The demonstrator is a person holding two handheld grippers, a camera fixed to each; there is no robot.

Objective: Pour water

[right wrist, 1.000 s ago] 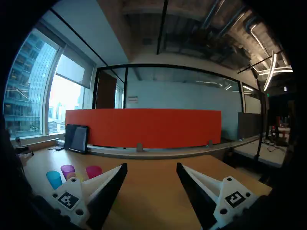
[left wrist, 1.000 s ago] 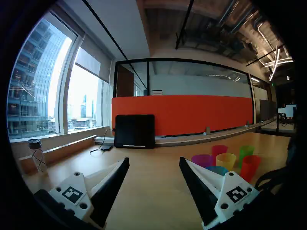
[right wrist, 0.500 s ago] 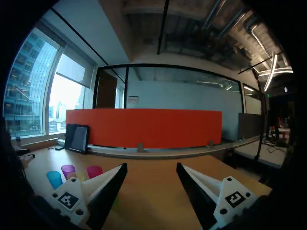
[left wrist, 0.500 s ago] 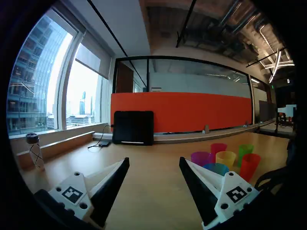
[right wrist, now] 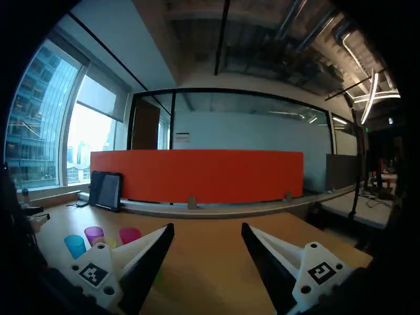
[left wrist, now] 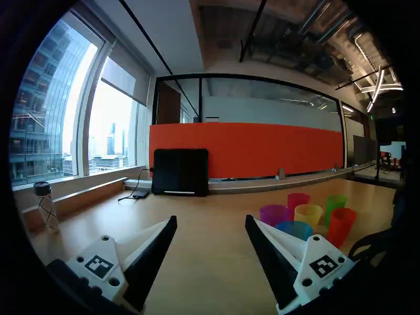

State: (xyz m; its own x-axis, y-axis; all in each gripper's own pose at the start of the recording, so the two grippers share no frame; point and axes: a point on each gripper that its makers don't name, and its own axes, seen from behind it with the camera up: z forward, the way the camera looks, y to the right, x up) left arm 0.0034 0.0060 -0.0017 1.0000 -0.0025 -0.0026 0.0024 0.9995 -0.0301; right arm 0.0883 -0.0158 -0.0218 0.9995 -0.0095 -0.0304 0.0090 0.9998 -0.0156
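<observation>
Several coloured plastic cups stand in a cluster on the wooden table [left wrist: 210,231]: purple [left wrist: 274,214], pink [left wrist: 297,201], yellow [left wrist: 308,216], green [left wrist: 336,205], orange [left wrist: 342,226] and blue [left wrist: 295,229]. They sit just beyond my left gripper's right finger. My left gripper [left wrist: 211,227] is open with nothing between its fingers. In the right gripper view the blue cup [right wrist: 74,245], purple cup [right wrist: 94,234] and pink cup [right wrist: 128,234] lie at the lower left, beyond the left finger. My right gripper [right wrist: 208,233] is open and holds nothing. A small clear bottle [left wrist: 46,205] with a dark cap stands by the window.
A black tablet [left wrist: 180,171] leans against the orange partition [left wrist: 247,149] at the table's far edge, with a cable and a small device [left wrist: 139,193] beside it. A wooden sill [left wrist: 79,199] runs along the windows on the left. More desks stand at the far right.
The left gripper view has shifted slightly, so the tablet, cups and bottle sit a little lower and to the left. The right gripper view is nearly unchanged. Both grippers stay open.
</observation>
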